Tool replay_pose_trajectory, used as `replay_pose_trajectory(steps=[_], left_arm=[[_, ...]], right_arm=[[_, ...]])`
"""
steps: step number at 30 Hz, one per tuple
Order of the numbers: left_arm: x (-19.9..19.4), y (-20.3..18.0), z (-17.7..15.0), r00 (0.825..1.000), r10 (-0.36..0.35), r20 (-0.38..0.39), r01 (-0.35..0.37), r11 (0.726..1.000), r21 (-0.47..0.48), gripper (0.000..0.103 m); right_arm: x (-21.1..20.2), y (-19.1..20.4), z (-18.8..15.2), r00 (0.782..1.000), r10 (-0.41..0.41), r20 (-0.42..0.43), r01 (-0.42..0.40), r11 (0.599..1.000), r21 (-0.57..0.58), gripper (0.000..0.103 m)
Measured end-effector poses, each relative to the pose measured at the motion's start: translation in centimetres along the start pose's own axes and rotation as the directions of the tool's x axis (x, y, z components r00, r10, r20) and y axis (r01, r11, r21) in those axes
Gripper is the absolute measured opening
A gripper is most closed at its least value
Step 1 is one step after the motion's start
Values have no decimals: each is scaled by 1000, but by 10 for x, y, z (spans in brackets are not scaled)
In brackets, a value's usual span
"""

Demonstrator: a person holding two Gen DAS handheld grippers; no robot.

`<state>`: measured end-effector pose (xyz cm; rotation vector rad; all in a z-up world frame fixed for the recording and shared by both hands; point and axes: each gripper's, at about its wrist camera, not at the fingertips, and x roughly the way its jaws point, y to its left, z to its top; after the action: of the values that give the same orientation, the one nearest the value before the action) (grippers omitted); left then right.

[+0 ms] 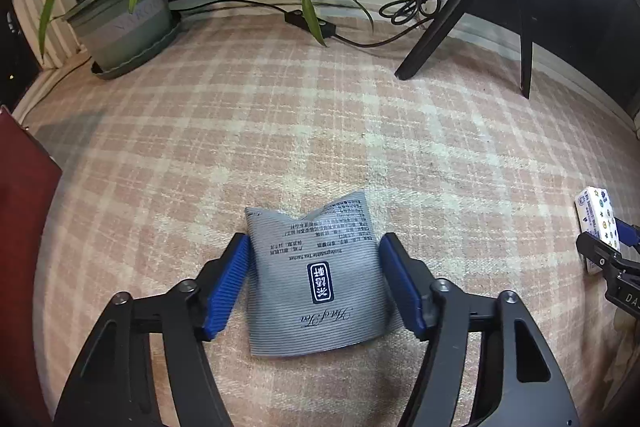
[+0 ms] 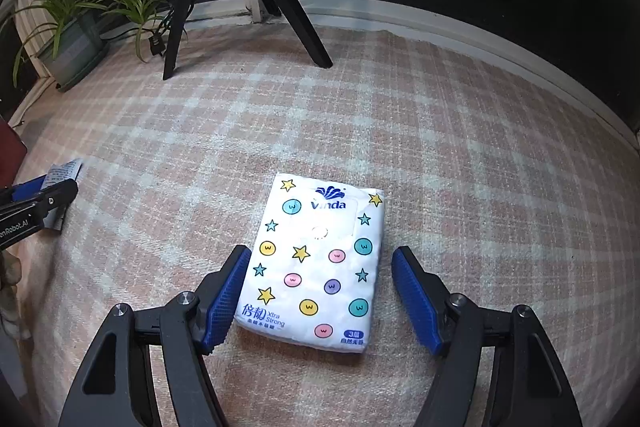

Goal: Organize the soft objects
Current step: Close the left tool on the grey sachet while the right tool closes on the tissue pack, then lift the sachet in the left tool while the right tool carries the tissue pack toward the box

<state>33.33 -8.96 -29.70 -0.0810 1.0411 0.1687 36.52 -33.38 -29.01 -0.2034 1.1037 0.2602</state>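
Observation:
A grey striped tea sachet (image 1: 316, 279) lies on the pink plaid cloth (image 1: 280, 131) between the blue pads of my left gripper (image 1: 314, 251). Both pads touch its sides and its top edge buckles. A white Vinda tissue pack (image 2: 320, 263) with stars and coloured dots lies between the pads of my right gripper (image 2: 320, 259). The left pad touches the pack; the right pad stands apart from it. The tissue pack (image 1: 598, 223) and right gripper also show at the right edge of the left wrist view. The sachet (image 2: 62, 175) and left gripper show at the left edge of the right wrist view.
A potted spider plant (image 1: 124, 15) stands at the back left. A black tripod (image 1: 472, 11) stands at the back, with a coiled cable (image 1: 416, 3) and an inline switch (image 1: 308, 21) beside it. A dark red object (image 1: 20, 227) is at the left edge. A window sill borders the cloth.

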Motion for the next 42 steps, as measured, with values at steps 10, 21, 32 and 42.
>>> replay_pose_trajectory(steps=[10, 21, 32, 42], left_arm=[[-9, 0, -6, 1000, -9, 20, 9, 1000, 6, 56], [-21, 7, -4, 998, -38, 49, 38, 999, -4, 56], [-49, 11, -1, 992, -78, 94, 80, 997, -14, 55], [-112, 29, -9, 977, -113, 181, 116, 993, -5, 55]], right_arm=[[-2, 5, 1, 1000, -6, 12, 6, 1000, -21, 49], [-22, -7, -1, 998, 18, 63, -19, 1000, 24, 49], [-55, -4, -1, 992, 50, 118, -54, 998, 29, 49], [-109, 31, 0, 980, 65, 190, -60, 998, -29, 49]])
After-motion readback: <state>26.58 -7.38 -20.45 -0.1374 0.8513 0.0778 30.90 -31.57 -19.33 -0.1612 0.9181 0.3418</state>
